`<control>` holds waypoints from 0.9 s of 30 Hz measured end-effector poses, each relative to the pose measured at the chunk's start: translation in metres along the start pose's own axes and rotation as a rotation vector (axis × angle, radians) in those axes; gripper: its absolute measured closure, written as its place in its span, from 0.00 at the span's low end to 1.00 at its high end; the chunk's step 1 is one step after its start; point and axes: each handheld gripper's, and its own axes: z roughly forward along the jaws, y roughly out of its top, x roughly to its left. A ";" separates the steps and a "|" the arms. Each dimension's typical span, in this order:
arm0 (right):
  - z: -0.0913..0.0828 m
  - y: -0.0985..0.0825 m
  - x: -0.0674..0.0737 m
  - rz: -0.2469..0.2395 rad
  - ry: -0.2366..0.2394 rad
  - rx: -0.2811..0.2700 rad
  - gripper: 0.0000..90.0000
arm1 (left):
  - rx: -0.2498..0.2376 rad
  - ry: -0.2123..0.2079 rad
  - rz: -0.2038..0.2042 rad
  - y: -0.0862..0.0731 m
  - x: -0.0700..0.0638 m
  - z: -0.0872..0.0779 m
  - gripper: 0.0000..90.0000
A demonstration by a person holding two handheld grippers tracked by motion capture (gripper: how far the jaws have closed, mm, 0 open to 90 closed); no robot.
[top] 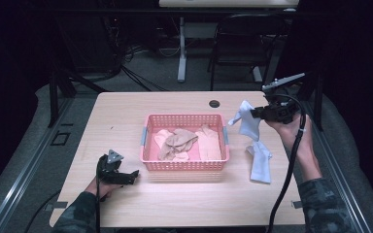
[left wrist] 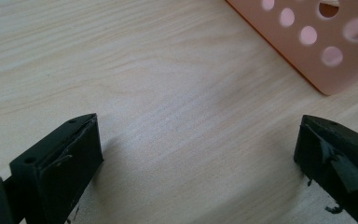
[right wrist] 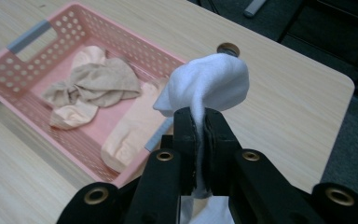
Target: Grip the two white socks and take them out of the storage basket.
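One white sock point(top: 255, 141) hangs from the right gripper point(top: 257, 112), its long axis running down to the wooden worktop point(top: 126, 116) right of the pink perforated basket point(top: 184, 166); the soft knit bunches above the clenched fingers point(right wrist: 186, 135). The left gripper point(top: 132, 174) rests low, fingers point(left wrist: 65, 158) spread apart and holding nothing.

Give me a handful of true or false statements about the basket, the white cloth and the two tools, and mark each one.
1. The right tool is shut on the white cloth. True.
2. The pink basket is empty. False: beige cloths lie in it.
3. The left tool holds a cloth. False: its jaws stand open over bare table.
4. The white cloth's lower end touches the table right of the basket. True.
5. The white cloth lies inside the basket. False: it hangs outside it.
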 end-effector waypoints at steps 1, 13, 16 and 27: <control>0.001 -0.003 -0.003 0.007 -0.008 0.004 0.94 | 0.000 0.000 0.000 0.000 0.000 0.000 0.01; 0.026 -0.031 -0.022 0.058 -0.049 0.058 0.94 | 0.001 0.000 0.000 0.000 0.000 0.000 0.01; 0.037 -0.040 -0.024 0.070 -0.050 0.076 0.94 | 0.001 -0.002 0.000 0.000 0.000 0.000 0.01; 0.084 -0.073 -0.031 0.118 -0.047 0.165 0.94 | 0.001 -0.002 0.000 0.000 0.000 0.000 0.01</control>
